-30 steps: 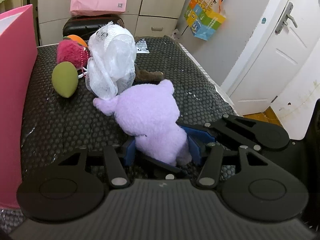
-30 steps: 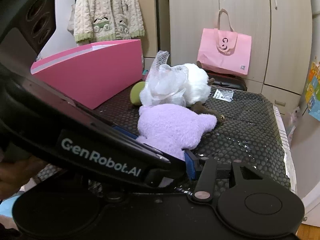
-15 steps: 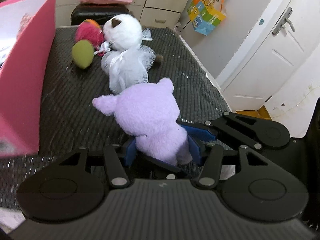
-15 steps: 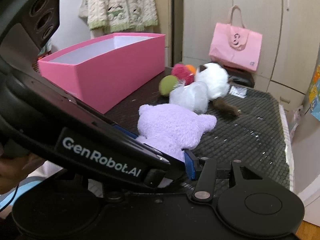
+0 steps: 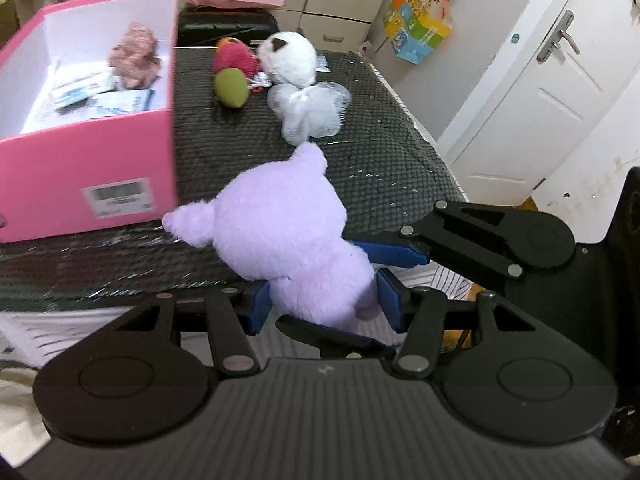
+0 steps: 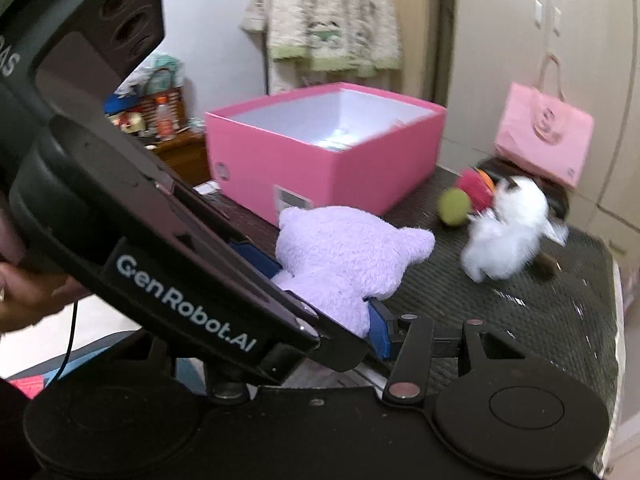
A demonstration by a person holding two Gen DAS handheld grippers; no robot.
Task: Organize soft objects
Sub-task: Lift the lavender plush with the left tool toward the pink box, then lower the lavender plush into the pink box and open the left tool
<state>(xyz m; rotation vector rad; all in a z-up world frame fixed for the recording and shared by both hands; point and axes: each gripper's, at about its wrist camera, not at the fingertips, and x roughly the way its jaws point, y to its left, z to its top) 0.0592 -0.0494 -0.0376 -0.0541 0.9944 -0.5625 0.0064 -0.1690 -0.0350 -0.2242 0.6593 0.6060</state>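
Surface: black honeycomb-textured mat over a table, edge toward a white panelled door.
Room: beige cupboards, pink paper bag, open pink cardboard box on the mat.
Toy: fluffy lilac plush animal, two ears, lifted above the mat's near edge, beside the box.
Left gripper: blue pads clamped on the plush's lower body.
Right gripper: clamped on the same plush.

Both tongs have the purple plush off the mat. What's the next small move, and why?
Probably carry the purple plush sideways over the pink box. The left tongs and right tongs both clamp it, and the open box sits just beside it.
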